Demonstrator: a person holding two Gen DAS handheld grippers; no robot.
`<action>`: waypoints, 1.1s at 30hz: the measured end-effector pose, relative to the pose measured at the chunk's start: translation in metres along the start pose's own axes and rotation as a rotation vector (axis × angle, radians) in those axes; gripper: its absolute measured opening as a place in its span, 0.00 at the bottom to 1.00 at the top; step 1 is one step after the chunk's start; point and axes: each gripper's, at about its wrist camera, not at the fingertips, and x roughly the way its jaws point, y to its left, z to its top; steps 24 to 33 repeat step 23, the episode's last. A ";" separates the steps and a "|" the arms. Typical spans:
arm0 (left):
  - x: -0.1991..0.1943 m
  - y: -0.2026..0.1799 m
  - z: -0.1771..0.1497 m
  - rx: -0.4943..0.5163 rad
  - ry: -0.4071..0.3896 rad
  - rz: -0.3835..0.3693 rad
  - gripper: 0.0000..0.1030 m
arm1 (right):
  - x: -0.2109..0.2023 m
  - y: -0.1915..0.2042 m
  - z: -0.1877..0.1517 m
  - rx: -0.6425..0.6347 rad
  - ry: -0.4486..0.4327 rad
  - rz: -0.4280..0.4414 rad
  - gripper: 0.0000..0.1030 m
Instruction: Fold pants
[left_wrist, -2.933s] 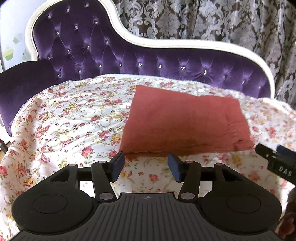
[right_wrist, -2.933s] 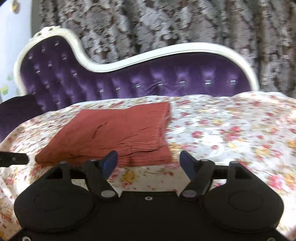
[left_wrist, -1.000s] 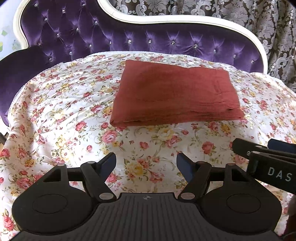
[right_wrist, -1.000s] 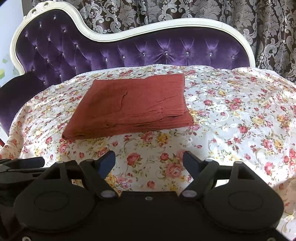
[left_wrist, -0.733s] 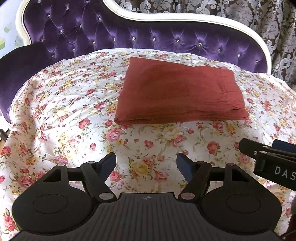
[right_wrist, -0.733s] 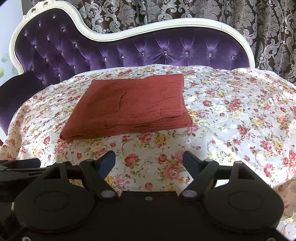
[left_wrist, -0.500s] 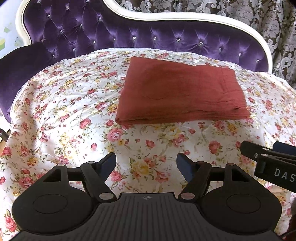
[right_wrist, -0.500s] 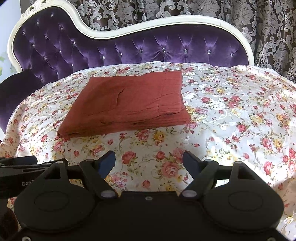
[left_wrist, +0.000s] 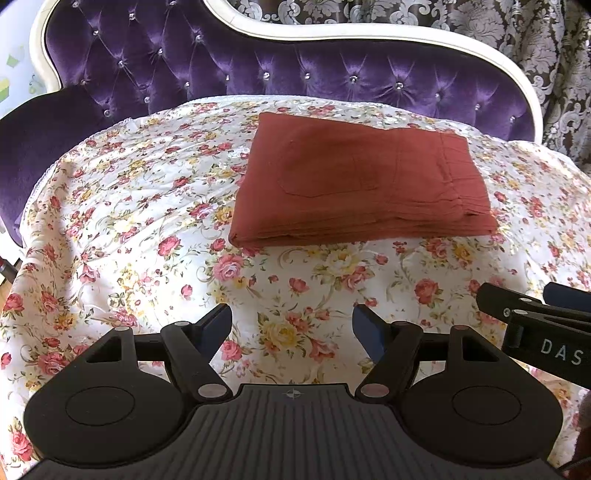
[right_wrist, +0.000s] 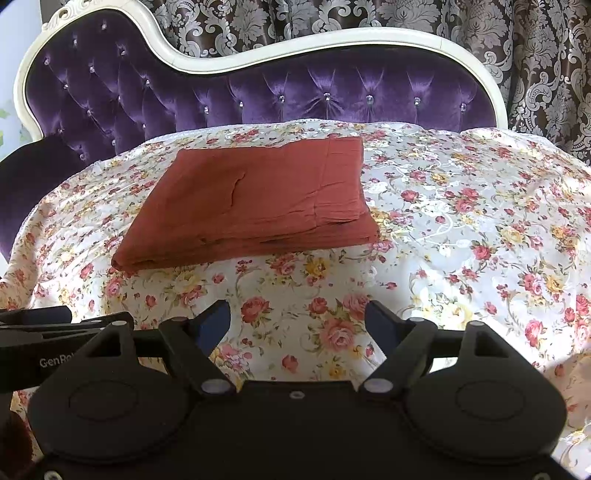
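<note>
While rust-red pants lie folded in a neat rectangle mid floral bedspread, near purple tufted headboard, left gripper & right gripper hover apart from them, jaws spread, nothing held. Judged: fold done; next only a tidy-up or pull away.

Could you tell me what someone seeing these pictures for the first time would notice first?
Most likely the rust-red pants, folded into a flat rectangle in the middle of the floral bedsheet. Behind them rises the tufted purple headboard with its curved white frame. Near the camera, the left gripper and right gripper are both open, empty and short of the pants.
</note>
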 end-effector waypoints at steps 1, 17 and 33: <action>0.000 0.000 0.000 0.002 0.001 0.000 0.69 | 0.000 0.000 0.000 -0.001 0.003 -0.001 0.79; 0.005 -0.003 -0.001 0.008 0.014 0.010 0.69 | 0.005 -0.005 -0.001 0.000 0.026 -0.015 0.79; 0.006 -0.007 0.000 0.017 0.013 0.014 0.69 | 0.006 -0.007 -0.001 0.006 0.031 -0.017 0.79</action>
